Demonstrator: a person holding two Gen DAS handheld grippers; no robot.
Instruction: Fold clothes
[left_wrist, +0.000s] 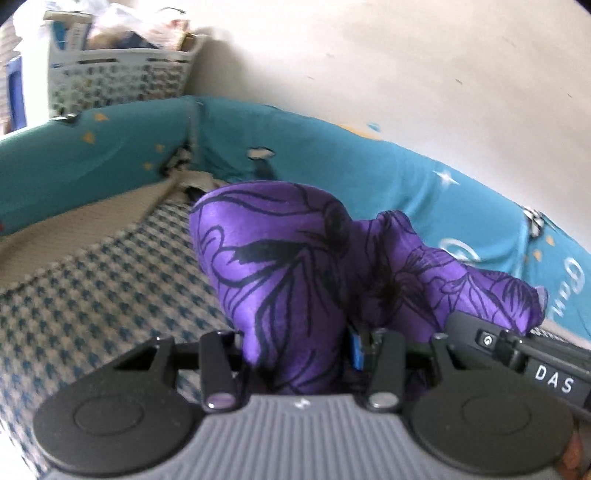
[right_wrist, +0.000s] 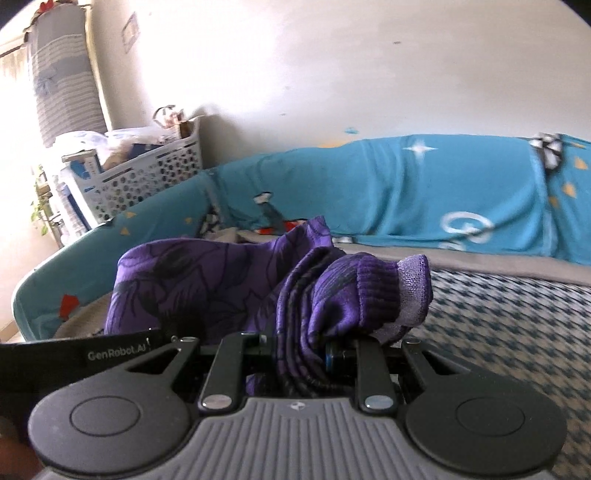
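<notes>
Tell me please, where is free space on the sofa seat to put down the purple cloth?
Bare checked seat cover lies right of the purple cloth, below the teal back cushion. The far left corner looks crowded.

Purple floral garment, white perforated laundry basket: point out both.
Purple floral garment (left_wrist: 266, 258): left wrist view, broad bulging fold.
White perforated laundry basket (right_wrist: 147, 181): right wrist view, its perforated side wall.

Purple garment (left_wrist: 280, 258) with black floral line print, teal cover (left_wrist: 332, 162) with white and yellow motifs, blue-and-white houndstooth bedspread (left_wrist: 92, 280), white perforated basket (left_wrist: 122, 77)
</notes>
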